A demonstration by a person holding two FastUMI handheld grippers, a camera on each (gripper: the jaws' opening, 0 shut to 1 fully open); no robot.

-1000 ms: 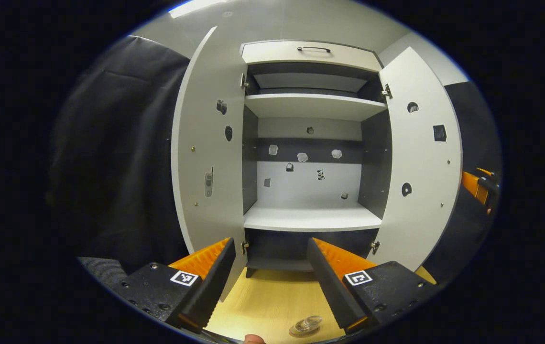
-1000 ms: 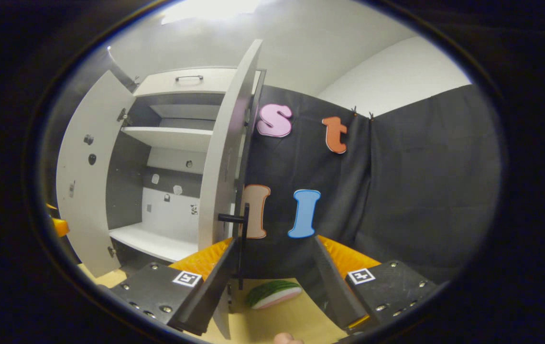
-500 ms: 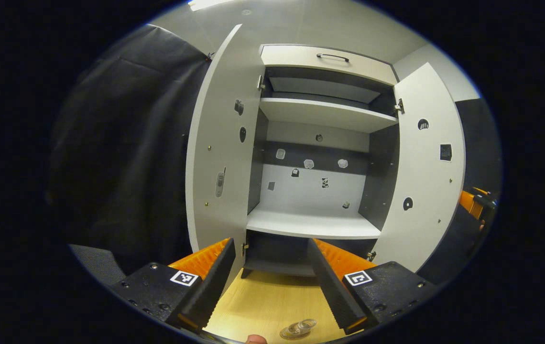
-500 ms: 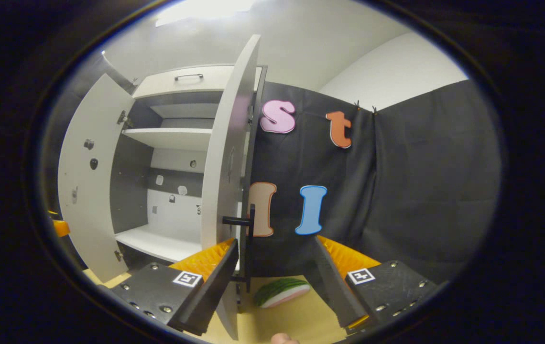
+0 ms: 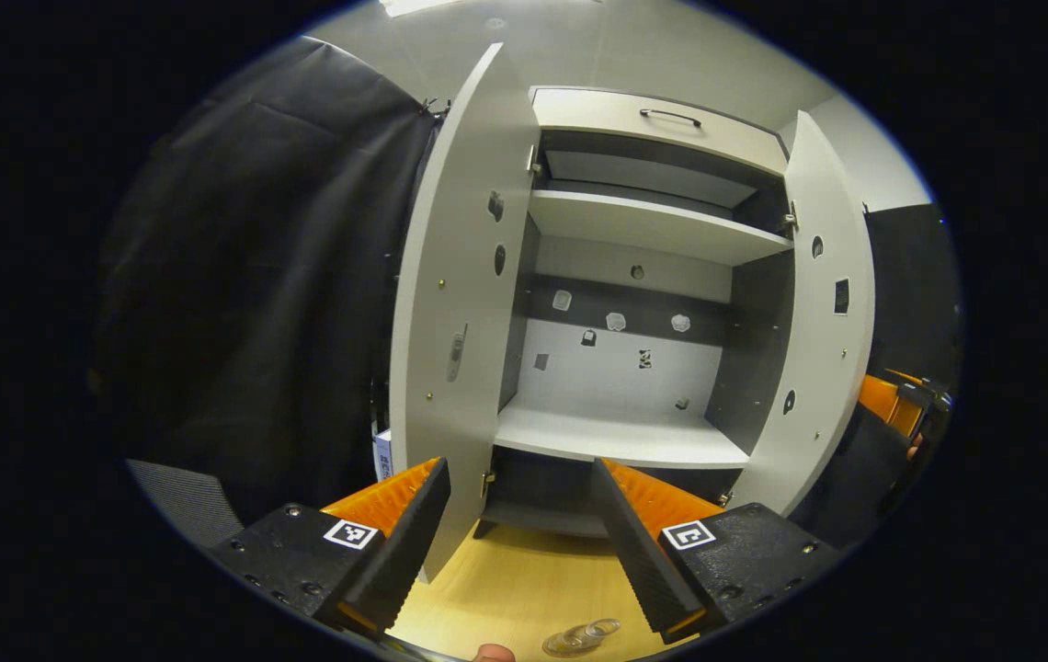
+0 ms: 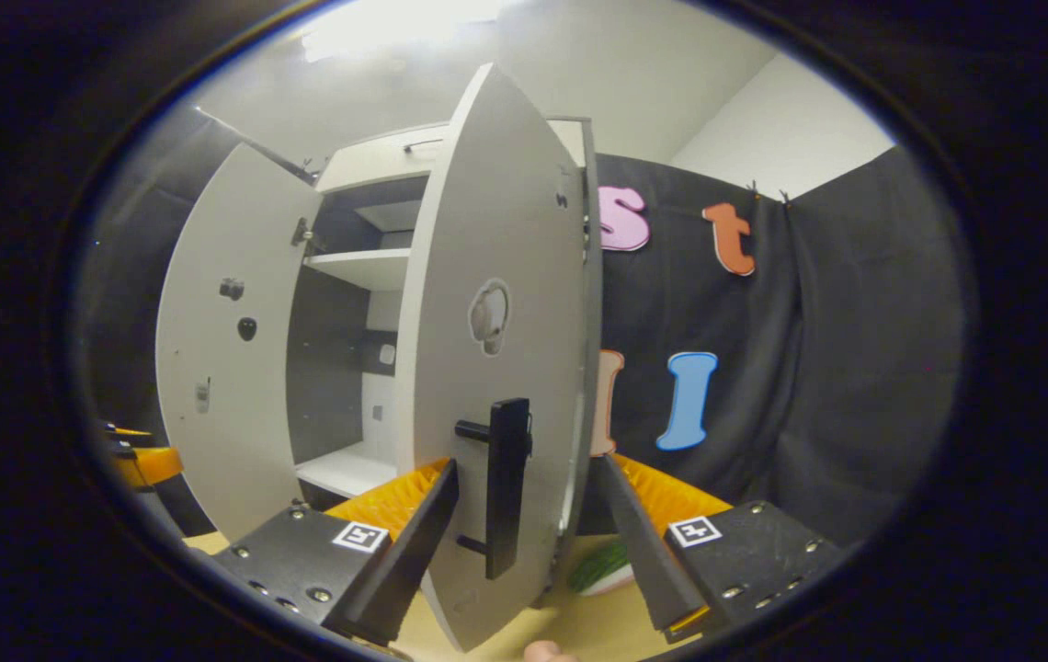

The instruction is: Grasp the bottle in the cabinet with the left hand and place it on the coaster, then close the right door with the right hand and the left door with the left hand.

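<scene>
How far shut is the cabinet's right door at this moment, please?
Partly open, not latched. In the right gripper view the right door stands angled out from the cabinet, its handle between the open right gripper fingers; shelves show beside it.

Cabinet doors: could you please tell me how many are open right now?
2: the left door stands wide open; the right door is swung partway, its handle between the right hand-held gripper fingers.

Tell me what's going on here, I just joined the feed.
A person holds a tool in each hand in front of an open cabinet. The right tool is open around the black handle of the right door, which stands partly swung in. The left tool is open and holds nothing, facing the shelves; no bottle stands on them. The left door is wide open.
</scene>
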